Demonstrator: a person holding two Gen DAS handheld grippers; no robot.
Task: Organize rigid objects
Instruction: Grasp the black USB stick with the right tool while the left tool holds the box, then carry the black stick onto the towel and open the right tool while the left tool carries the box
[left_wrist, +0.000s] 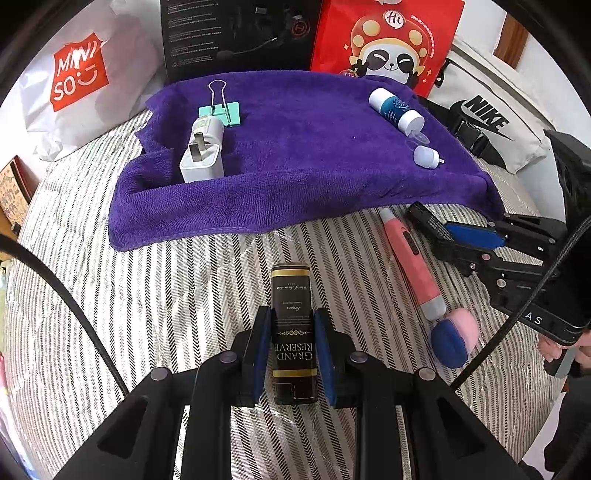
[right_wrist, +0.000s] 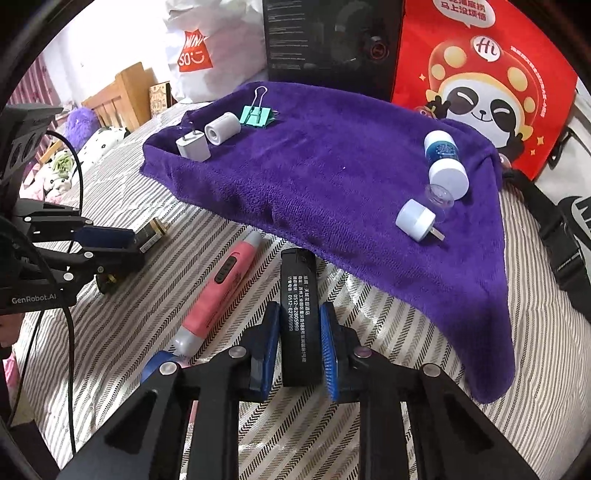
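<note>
Grippers both clamped. Left gripper (left_wrist: 291, 354) holds black-gold "Grand Reserve" box (left_wrist: 293, 332) between blue pads, above striped bedsheet (left_wrist: 184, 295). Right gripper (right_wrist: 299, 347) pinches black lighter (right_wrist: 297, 317), pads tight on sides, near purple towel (right_wrist: 332, 184) edge. Pink electric toothbrush (right_wrist: 218, 291) lies on sheet just left of lighter. On towel: white charger plug (left_wrist: 201, 160), mint binder clip (left_wrist: 219, 110), blue-white bottle (left_wrist: 395, 109), small round white plug (left_wrist: 426, 157).

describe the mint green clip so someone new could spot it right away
Find the purple towel spread over the striped bed cover. At its far left corner lies the mint green binder clip, just behind a white cylinder and a white plug adapter. It is the only green thing there, with silver wire handles.
</note>
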